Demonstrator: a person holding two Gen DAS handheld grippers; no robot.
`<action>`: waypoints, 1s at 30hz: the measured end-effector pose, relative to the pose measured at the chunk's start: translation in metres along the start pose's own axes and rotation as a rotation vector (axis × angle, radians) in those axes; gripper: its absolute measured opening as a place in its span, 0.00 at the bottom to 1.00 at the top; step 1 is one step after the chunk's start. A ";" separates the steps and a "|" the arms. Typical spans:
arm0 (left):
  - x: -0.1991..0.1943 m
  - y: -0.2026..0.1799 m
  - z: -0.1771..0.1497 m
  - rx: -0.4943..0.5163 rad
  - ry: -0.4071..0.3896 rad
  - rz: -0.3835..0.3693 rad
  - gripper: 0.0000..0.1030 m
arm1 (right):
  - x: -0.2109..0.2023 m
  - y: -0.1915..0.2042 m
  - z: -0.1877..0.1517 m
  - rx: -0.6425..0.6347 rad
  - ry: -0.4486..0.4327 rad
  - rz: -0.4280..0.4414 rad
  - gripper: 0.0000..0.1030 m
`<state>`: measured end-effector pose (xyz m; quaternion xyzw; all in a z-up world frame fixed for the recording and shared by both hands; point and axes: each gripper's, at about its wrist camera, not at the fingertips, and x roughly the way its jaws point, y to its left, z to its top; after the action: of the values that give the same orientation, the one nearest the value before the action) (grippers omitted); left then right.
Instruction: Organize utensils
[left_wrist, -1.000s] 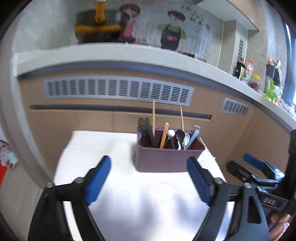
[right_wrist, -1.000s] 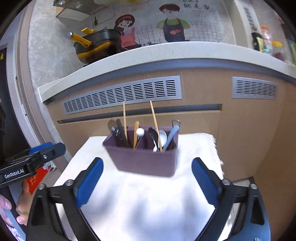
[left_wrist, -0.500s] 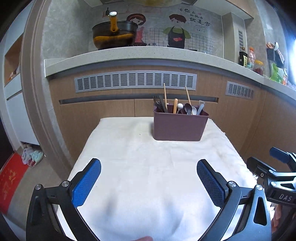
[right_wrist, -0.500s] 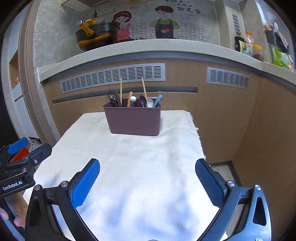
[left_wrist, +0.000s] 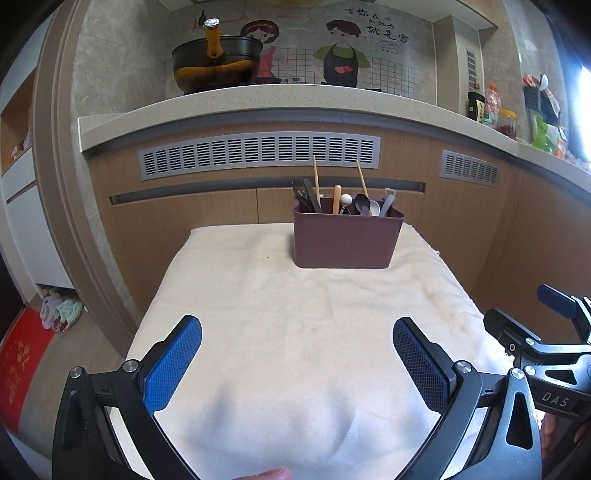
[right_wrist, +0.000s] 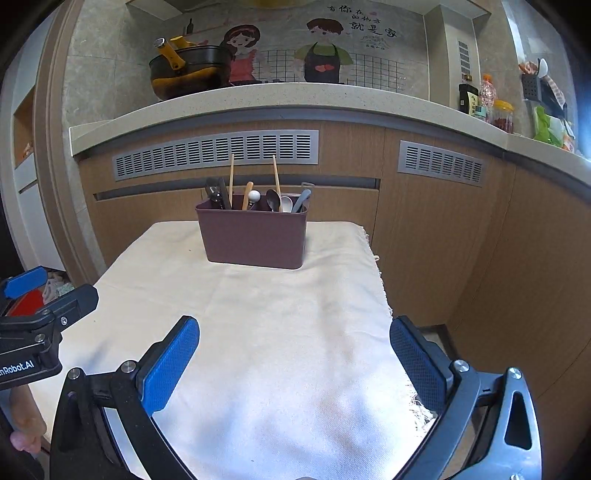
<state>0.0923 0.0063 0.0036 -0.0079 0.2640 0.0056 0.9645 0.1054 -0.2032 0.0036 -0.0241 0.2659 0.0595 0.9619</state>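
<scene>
Utensils (left_wrist: 345, 201) upright in maroon caddy (left_wrist: 345, 242), on cream cloth (left_wrist: 295, 332)

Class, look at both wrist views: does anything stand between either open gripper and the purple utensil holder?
Nothing visible does. Only bare cream cloth lies between the left gripper, the right gripper and the utensil holder.

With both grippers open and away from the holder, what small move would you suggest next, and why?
Probably none beyond resting both grippers. Every utensil in view, including the chopsticks and spoons, already stands in the purple holder, and nothing lies loose on the cloth. The left gripper and right gripper are open and hold nothing, so the sorting looks finished.
</scene>
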 end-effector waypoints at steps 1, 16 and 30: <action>0.000 0.000 0.000 0.000 0.002 0.000 1.00 | 0.000 -0.001 0.000 0.000 0.000 0.002 1.00; 0.002 0.000 0.000 0.005 0.012 -0.008 1.00 | -0.006 -0.006 0.001 0.004 -0.019 0.001 1.00; 0.002 -0.003 -0.002 0.017 0.017 -0.014 1.00 | -0.006 -0.007 0.000 0.010 -0.012 0.017 1.00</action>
<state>0.0929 0.0037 0.0013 -0.0016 0.2721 -0.0036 0.9623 0.1014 -0.2106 0.0067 -0.0166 0.2605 0.0666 0.9630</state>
